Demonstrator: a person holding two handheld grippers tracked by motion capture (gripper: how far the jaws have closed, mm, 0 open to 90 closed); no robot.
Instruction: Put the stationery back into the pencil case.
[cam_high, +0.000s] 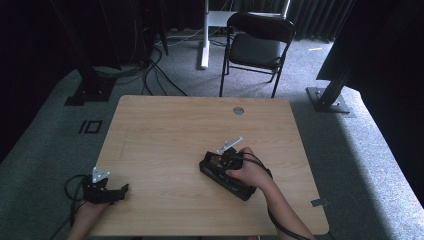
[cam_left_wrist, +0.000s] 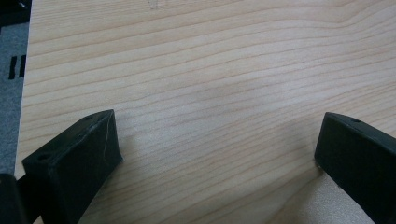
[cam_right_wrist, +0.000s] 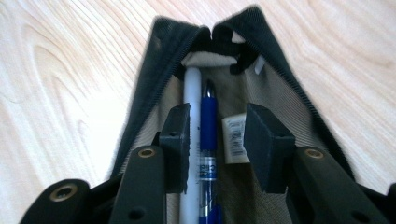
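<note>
A black pencil case (cam_high: 239, 188) lies open on the wooden table (cam_high: 170, 125), right of centre. In the right gripper view, the case (cam_right_wrist: 152, 74) holds a white pen (cam_right_wrist: 192, 88), a blue pen (cam_right_wrist: 208, 116) and a small white labelled item (cam_right_wrist: 233, 137). My right gripper (cam_right_wrist: 217, 123) reaches down into the case. Its jaws stand apart on either side of the blue pen, with a gap on the right side, so the pads do not press on it. My left gripper (cam_high: 119, 192) rests at the table's near left edge. Its jaws (cam_left_wrist: 217, 149) are wide open over bare wood.
A round grommet (cam_high: 238, 110) sits near the table's far edge. Beyond the table are a black folding chair (cam_high: 257, 45), a white desk leg (cam_high: 204, 35), floor cables (cam_high: 155, 75) and dark metal stands (cam_high: 332, 95). A cable trails from my left gripper over the near left edge.
</note>
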